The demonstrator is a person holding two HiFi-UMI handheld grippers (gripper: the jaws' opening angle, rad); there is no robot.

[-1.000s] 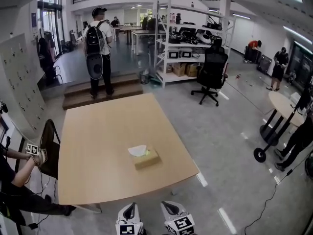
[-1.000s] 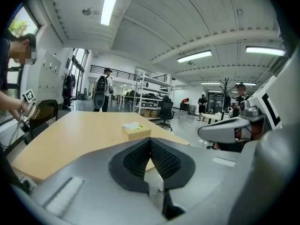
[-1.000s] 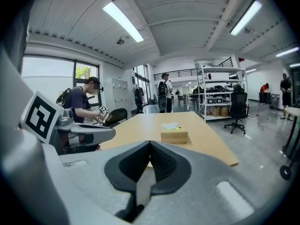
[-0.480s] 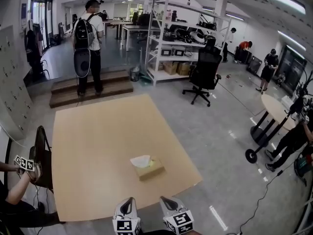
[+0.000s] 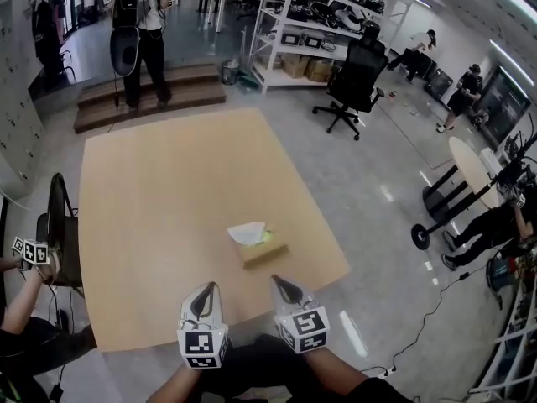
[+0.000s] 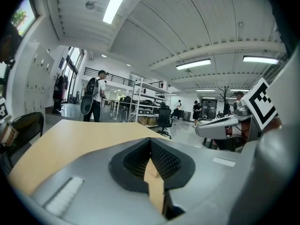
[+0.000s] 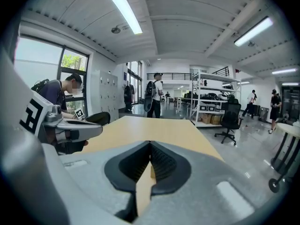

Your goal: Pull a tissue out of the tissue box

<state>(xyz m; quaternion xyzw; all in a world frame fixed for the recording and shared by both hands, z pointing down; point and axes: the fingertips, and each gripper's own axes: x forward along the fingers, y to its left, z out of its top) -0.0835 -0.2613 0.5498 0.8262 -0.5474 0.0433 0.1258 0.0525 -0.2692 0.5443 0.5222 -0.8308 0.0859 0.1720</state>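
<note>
Both the left hand-held gripper (image 5: 207, 290) and right hand-held gripper (image 5: 284, 284), jaws closed and empty, have risen from the bottom edge over the tabletop (image 5: 159, 191) toward the centre-frame tissue box (image 5: 263, 250) (its tissue (image 5: 249, 232) untouched), so the reach has only begun.

The hall is bright and evenly lit by long strip lights (image 7: 123, 7) on the ceiling, with daylight from a window (image 7: 70, 62) at the left of the right gripper view. The glossy floor (image 5: 382, 193) carries pale streaks of glare, and the table (image 5: 159, 200) shows only faint, soft shadows. Straight lines bend toward every edge and both gripper views go black at the corners, while close to the lens the left hand-held gripper (image 6: 150, 140) and right hand-held gripper (image 7: 150, 144) look soft.
</note>
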